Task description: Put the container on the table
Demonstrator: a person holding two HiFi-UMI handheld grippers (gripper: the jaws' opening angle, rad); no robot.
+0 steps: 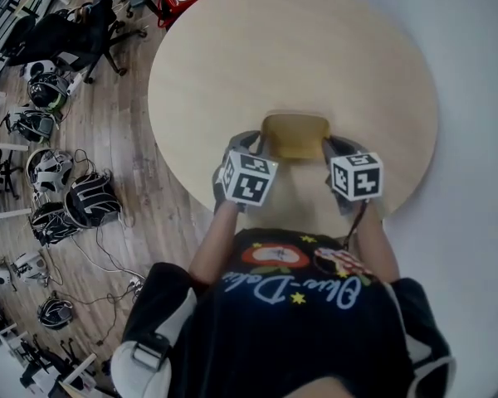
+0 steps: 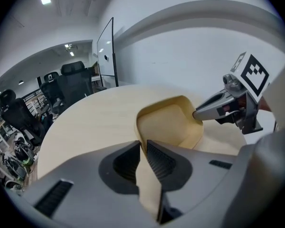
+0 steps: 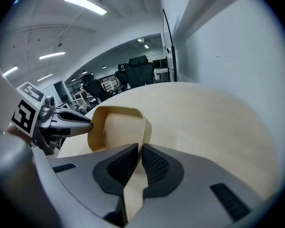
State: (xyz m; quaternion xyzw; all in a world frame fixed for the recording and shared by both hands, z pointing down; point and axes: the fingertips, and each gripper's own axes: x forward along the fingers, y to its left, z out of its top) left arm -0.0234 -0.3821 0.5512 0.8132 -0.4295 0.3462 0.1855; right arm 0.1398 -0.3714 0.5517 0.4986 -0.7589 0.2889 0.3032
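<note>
**Two Grippers Pinching a Thin-Walled Container Over a Round Desk**

An open-topped tan container [image 1: 295, 135] is hanging between two grippers above the near part of a pale, round desk [image 1: 290, 40]. The left hand-held gripper [image 2: 143, 148] is clamping the container's left wall, with its ribbed jaws closed down to the thickness of that wall. The right hand-held gripper [image 3: 140, 153] is gripping the opposite wall in the same way. The container is sitting low and roughly level over the wood, but no view is showing whether its base is touching the desk.

The container is looking empty and light, and its thin, smoothly curved walls are probably flexing a little under the squeeze. The plain, smooth surface is suggesting that a loose grip could slip, so the ribbed pads are likely doing useful work. A pinch on one wall alone would probably be tipping the container. Holding it at the rim, midway along two facing walls as here, appears the steadiest way of carrying it. Breakage is seeming a small risk, and warping the walls by over-tightening a likelier one.
</note>
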